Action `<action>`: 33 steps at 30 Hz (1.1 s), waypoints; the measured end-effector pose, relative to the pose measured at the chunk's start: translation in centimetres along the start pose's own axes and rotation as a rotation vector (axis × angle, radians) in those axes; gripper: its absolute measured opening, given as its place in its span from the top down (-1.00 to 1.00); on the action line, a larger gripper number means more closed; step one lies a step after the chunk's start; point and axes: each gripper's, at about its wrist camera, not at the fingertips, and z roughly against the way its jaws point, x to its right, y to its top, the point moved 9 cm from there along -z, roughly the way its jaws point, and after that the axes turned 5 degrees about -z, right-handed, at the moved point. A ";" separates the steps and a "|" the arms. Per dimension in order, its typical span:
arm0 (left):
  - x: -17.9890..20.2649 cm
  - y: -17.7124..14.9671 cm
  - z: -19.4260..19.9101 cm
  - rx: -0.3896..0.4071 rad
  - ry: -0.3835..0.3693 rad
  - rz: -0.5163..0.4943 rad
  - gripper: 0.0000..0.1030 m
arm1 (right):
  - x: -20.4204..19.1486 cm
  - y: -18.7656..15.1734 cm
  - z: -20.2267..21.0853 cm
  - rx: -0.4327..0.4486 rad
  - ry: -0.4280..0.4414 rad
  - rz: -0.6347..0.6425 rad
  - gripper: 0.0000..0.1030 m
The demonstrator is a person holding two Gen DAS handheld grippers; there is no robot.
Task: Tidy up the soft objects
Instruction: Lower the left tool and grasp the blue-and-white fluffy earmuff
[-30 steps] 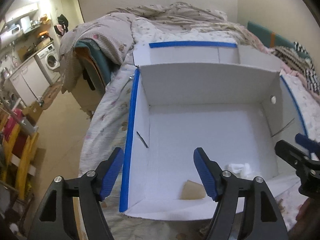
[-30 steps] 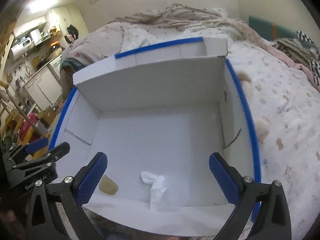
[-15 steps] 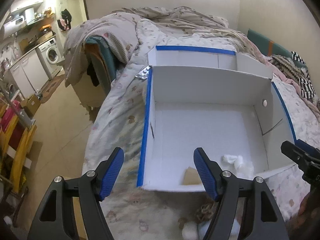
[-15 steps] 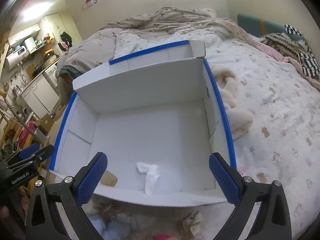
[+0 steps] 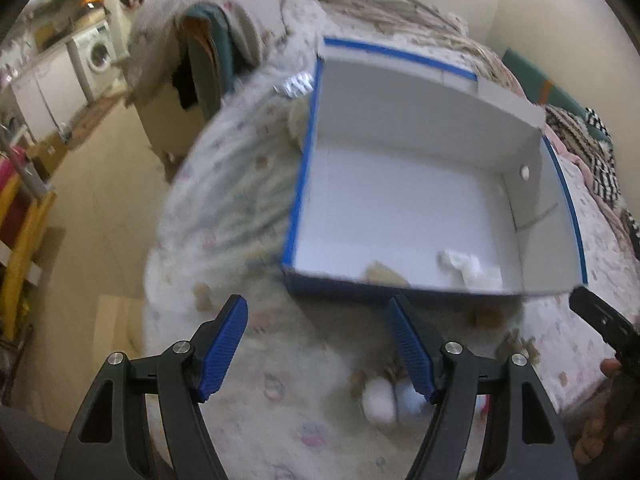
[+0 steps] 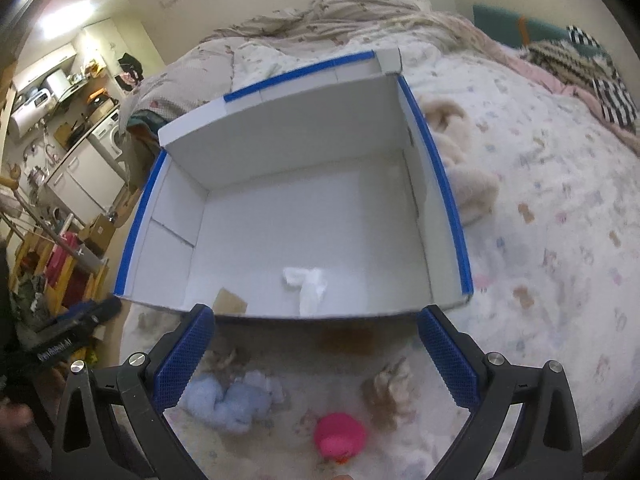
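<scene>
Soft toys, a blue plush [image 6: 236, 402], a pink one [image 6: 340, 434] and a tan one [image 6: 390, 392], lay just below the wide-open, empty right gripper [image 6: 316, 356], before the box [image 6: 454, 216], looking light and squashy, best pinched mid-body.

The box [image 6: 424, 216] sits on the bed [image 6: 560, 240] and serves as the landmark. Inside it, near its front wall, lie a crumpled cloth [image 6: 306, 284] toward the middle and a flat card piece [image 6: 229, 301] to the cloth's left. Just outside the box's right wall a plush toy [image 6: 464, 168] lies on the bed, touching or nearly touching that wall. In front of the box, on the bed, lie a fluffy toy [image 6: 230, 398] to the left, a round toy [image 6: 340, 434] near the middle, and a shaggy toy [image 6: 390, 390] to the right. Behind the box lies a heaped blanket [image 6: 340, 16]. Left of the box, beyond the bed's edge, stands a washing machine [image 5: 98, 54].
</scene>
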 end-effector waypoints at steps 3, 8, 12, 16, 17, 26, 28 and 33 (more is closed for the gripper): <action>1.2 -1.3 -0.7 -0.047 -0.042 -0.014 -0.36 | 0.2 -0.6 -0.2 -0.013 -0.009 -0.023 -1.00; 3.6 -3.3 -1.0 -0.110 -0.156 -0.016 -0.36 | 0.3 -1.2 -0.9 -0.035 -0.044 -0.016 -1.00; 4.9 -5.4 -2.5 -0.212 -0.181 -0.047 -0.36 | 0.5 -1.7 -1.3 -0.052 -0.060 -0.015 -1.00; 5.5 -7.6 -4.4 -0.325 -0.226 -0.033 -0.36 | 0.4 -1.8 -1.4 -0.058 -0.061 -0.011 -1.00; 5.8 -7.8 -4.7 -0.337 -0.235 -0.036 -0.36 | 0.4 -1.8 -1.5 -0.059 -0.063 -0.009 -1.00; 7.5 -8.5 -6.5 -0.374 -0.250 -0.097 0.45 | 0.6 -2.0 -2.0 -0.074 -0.079 -0.009 -1.00; 7.3 -8.3 -5.9 -0.362 -0.244 -0.106 0.50 | 0.7 -2.0 -2.0 -0.077 -0.082 -0.008 -1.00; 5.2 -7.4 -3.0 -0.334 -0.202 -0.128 0.50 | 0.7 -2.1 -1.8 -0.078 -0.069 -0.015 -1.00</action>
